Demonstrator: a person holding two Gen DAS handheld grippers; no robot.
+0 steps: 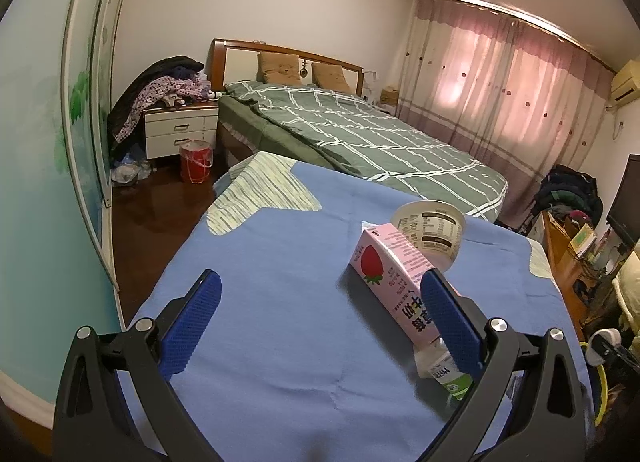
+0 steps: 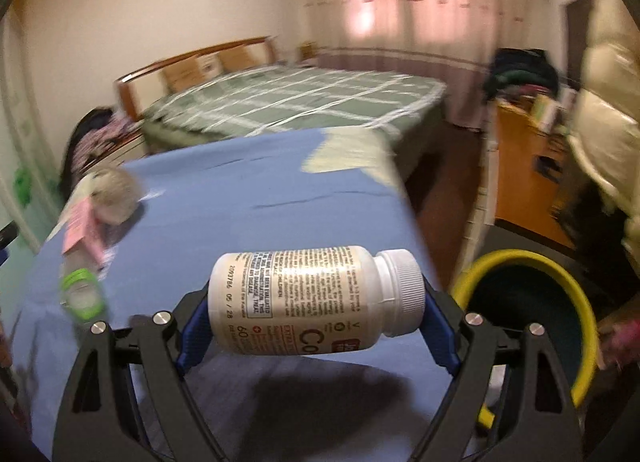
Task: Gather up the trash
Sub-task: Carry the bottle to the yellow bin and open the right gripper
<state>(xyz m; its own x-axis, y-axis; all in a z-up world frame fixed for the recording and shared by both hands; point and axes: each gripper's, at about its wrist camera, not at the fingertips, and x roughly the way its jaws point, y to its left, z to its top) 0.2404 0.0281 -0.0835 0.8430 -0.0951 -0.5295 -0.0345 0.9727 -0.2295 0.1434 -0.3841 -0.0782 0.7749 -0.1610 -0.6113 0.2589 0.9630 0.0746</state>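
My right gripper is shut on a white pill bottle, held sideways above the blue-covered table, cap toward the yellow-rimmed bin at the right. My left gripper is open and empty over the table. Its right finger overlaps a pink strawberry milk carton lying on the cloth. A white paper cup lies behind the carton, and a small clear bottle with a green label lies in front. These three show blurred at the left of the right wrist view.
A bed with a green checked cover stands beyond the table. A white nightstand piled with clothes and a red bucket are at the left. A wooden cabinet with clutter stands at the right, curtains behind.
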